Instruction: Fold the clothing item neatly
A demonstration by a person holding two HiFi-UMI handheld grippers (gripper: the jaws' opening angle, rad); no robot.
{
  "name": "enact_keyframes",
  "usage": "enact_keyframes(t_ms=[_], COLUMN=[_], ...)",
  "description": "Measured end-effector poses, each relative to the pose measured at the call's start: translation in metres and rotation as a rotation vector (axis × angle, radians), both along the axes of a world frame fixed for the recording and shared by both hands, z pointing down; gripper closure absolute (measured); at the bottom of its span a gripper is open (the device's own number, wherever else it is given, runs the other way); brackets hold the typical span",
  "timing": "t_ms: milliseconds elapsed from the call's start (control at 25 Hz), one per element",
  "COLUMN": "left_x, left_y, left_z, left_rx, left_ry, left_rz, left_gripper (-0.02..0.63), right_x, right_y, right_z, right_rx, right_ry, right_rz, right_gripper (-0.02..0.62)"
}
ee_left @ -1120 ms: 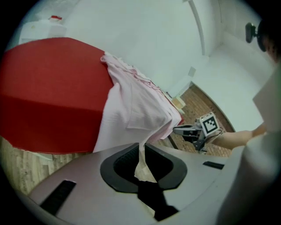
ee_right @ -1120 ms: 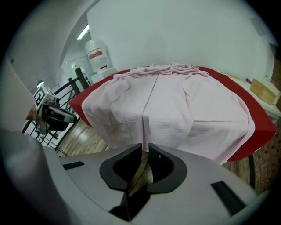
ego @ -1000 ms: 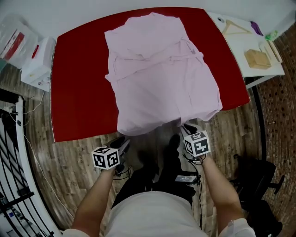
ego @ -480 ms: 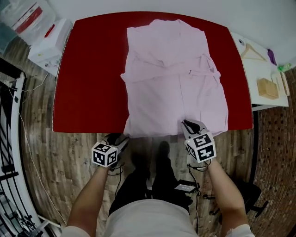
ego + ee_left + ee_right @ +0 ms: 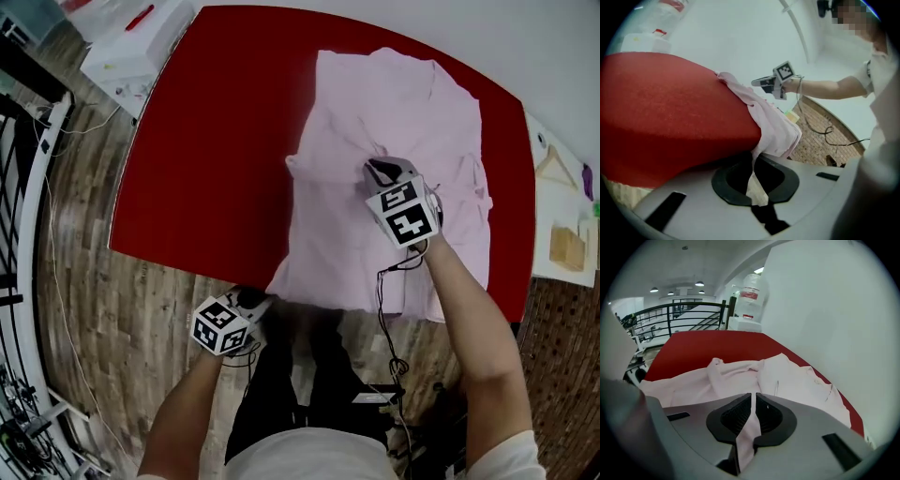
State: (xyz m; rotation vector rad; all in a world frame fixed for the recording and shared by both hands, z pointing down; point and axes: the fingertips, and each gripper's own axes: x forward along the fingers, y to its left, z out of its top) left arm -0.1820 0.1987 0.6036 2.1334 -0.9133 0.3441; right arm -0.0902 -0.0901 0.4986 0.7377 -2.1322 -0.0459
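Note:
A pale pink garment (image 5: 394,131) lies spread on the red table (image 5: 216,141), its near hem hanging over the front edge. My right gripper (image 5: 375,172) hovers over the garment's middle, shut on a fold of pink cloth (image 5: 749,427) lifted from the hem. My left gripper (image 5: 256,300) sits at the table's front edge by the garment's near left corner. Its jaws have just been closing and now pinch a strip of the pink hem (image 5: 753,180). In the left gripper view the right gripper (image 5: 758,83) shows raised above the garment (image 5: 773,126).
A white box (image 5: 141,47) stands past the table's far left corner. To the right, a white side table (image 5: 562,211) carries a wooden hanger (image 5: 556,169) and wooden blocks (image 5: 567,248). Cables trail on the wooden floor (image 5: 84,281). A black railing (image 5: 14,187) runs along the left.
My right gripper has gone from the table's front edge up and over the garment's middle, taking the hem with it. The left gripper stays at the front edge.

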Motion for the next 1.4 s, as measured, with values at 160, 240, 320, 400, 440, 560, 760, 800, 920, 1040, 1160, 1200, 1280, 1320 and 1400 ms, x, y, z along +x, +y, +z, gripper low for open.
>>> enact_keyframes(t_ms=[160, 240, 320, 400, 440, 560, 760, 800, 920, 1040, 1160, 1200, 1280, 1320, 1400], left_x=[-0.006, -0.008, -0.009, -0.008, -0.007, -0.005, -0.007, -0.008, -0.008, -0.006, -0.01, -0.011, -0.013, -0.014, -0.017], left_y=[0.011, 0.02, 0.03, 0.039, 0.044, 0.057, 0.069, 0.069, 0.066, 0.059, 0.056, 0.056, 0.058, 0.058, 0.06], left_z=[-0.015, -0.022, -0.03, -0.038, -0.042, -0.049, -0.056, -0.055, -0.042, -0.032, -0.029, -0.028, -0.024, -0.023, -0.021], left_rx=[-0.011, -0.02, -0.03, -0.042, -0.049, -0.068, -0.076, -0.082, -0.098, -0.093, -0.078, -0.077, -0.077, -0.077, -0.077], left_ry=[0.117, 0.158, 0.199, 0.242, 0.261, 0.3, 0.323, 0.326, 0.307, 0.245, 0.201, 0.195, 0.183, 0.176, 0.163], left_rz=[-0.095, -0.126, -0.148, -0.166, -0.172, -0.179, -0.196, -0.202, -0.2, -0.154, -0.123, -0.115, -0.1, -0.094, -0.084], left_gripper=[0.593, 0.594, 0.594, 0.594, 0.594, 0.594, 0.594, 0.594, 0.594, 0.592, 0.546, 0.527, 0.518, 0.515, 0.508], right_x=[-0.022, -0.027, -0.028, -0.028, -0.028, -0.026, -0.026, -0.027, -0.026, -0.026, -0.03, -0.029, -0.025, -0.022, -0.015], right_y=[-0.045, -0.056, -0.063, -0.067, -0.069, -0.072, -0.078, -0.077, -0.075, -0.074, -0.069, -0.067, -0.06, -0.055, -0.041], right_z=[0.017, 0.029, 0.041, 0.049, 0.05, 0.051, 0.049, 0.048, 0.047, 0.044, 0.027, 0.019, 0.005, -0.001, -0.013], right_rx=[-0.036, -0.043, -0.051, -0.064, -0.081, -0.142, -0.118, -0.116, -0.099, -0.061, -0.026, -0.014, 0.006, 0.017, 0.04], right_ry=[0.017, 0.053, 0.099, 0.11, 0.098, 0.047, 0.031, 0.027, 0.016, 0.014, -0.051, -0.077, -0.115, -0.127, -0.145], right_rz=[0.025, 0.023, 0.02, 0.02, 0.023, 0.049, 0.073, 0.079, 0.092, 0.092, 0.09, 0.093, 0.1, 0.102, 0.107], right_gripper=[0.561, 0.561, 0.561, 0.565, 0.566, 0.567, 0.568, 0.569, 0.569, 0.568, 0.566, 0.566, 0.566, 0.566, 0.566])
